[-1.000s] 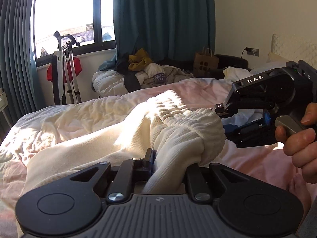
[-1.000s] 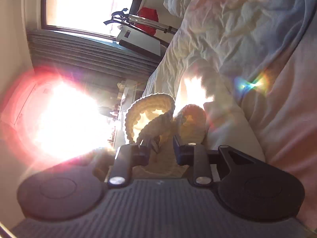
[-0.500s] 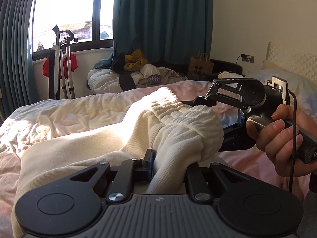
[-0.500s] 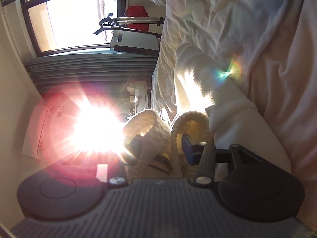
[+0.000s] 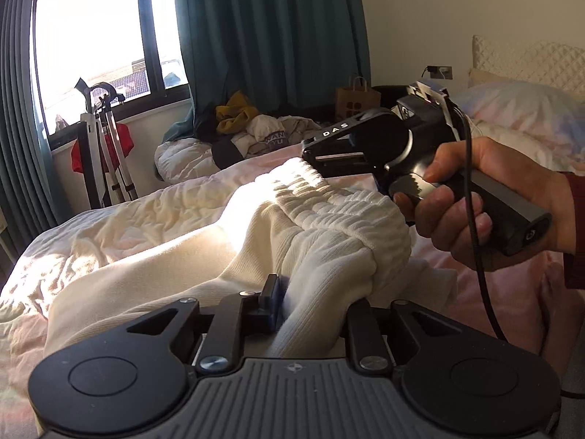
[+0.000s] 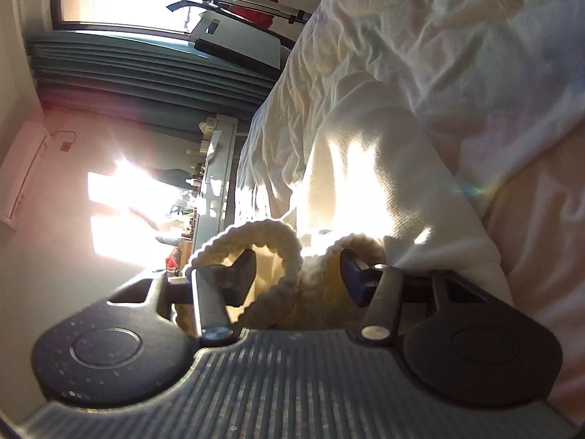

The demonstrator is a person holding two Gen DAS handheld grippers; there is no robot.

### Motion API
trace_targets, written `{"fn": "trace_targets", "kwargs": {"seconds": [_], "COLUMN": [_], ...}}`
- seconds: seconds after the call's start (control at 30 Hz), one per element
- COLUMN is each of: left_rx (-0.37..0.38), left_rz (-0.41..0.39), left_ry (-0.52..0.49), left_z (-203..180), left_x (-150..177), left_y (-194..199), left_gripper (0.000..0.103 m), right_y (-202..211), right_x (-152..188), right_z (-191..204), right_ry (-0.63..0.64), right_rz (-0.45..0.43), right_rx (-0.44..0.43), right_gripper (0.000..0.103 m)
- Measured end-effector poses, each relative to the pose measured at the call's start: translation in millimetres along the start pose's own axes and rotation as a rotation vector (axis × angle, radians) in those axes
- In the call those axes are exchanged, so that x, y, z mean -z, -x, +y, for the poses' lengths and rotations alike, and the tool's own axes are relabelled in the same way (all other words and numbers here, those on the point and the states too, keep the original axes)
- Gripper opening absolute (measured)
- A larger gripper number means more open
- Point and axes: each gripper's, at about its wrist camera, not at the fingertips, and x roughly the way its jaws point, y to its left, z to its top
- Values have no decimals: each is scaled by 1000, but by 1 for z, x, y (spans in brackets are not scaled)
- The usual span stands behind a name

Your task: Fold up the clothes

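Bed [image 5: 486,278] with rumpled pink sheet; pale crumpled duvet [image 5: 120,226] across its far side. Pillow [image 5: 526,109] against quilted headboard [image 5: 530,58]. Teal curtains [image 5: 270,29] beside bright window [image 5: 91,29]. Folded white stand [image 5: 106,146] under the sill, red cloth [image 5: 124,139] hung behind it. Heap of laundry [image 5: 252,131], mustard piece on top. Brown paper bag [image 5: 356,100] near wall socket [image 5: 440,72].

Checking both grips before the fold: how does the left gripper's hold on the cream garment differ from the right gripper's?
The left gripper is shut on bunched fabric below the ribbed band; the right gripper stands wide apart, the band looping loosely between its fingers. The left points level over the bed; the right is rolled sideways. Both are at the cream garment.
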Motion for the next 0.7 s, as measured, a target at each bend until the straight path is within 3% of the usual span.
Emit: {"fn": "trace_targets", "kwargs": {"seconds": [0.03, 0.1, 0.23, 0.37, 0.47, 0.57, 0.7], "left_rx": [-2, -7, -32, -24, 6, 37, 38], "left_rz": [-2, -11, -66, -130, -99, -45, 10], "left_ry": [-12, -31, -52, -13, -8, -17, -71], "left_z": [-2, -5, -9, -9, -11, -15, -22], "left_x": [1, 4, 5, 1, 2, 6, 13], "left_y": [-1, -2, -2, -4, -17, -32, -47], "left_gripper": [21, 23, 28, 41, 49, 51, 52], "right_y": [-3, -3, 8, 20, 26, 30, 26], "right_x": [-3, -5, -8, -22, -38, -53, -67], "right_z": [2, 10, 32, 60, 64, 45, -15], "right_ry": [16, 76, 146, 229, 279, 291, 165], "right_rz": [3, -18, -73, -114, -129, -162, -142], "right_rx": [13, 38, -23, -91, -73, -6, 65], "right_gripper": [53, 27, 24, 23, 23, 23, 25]}}
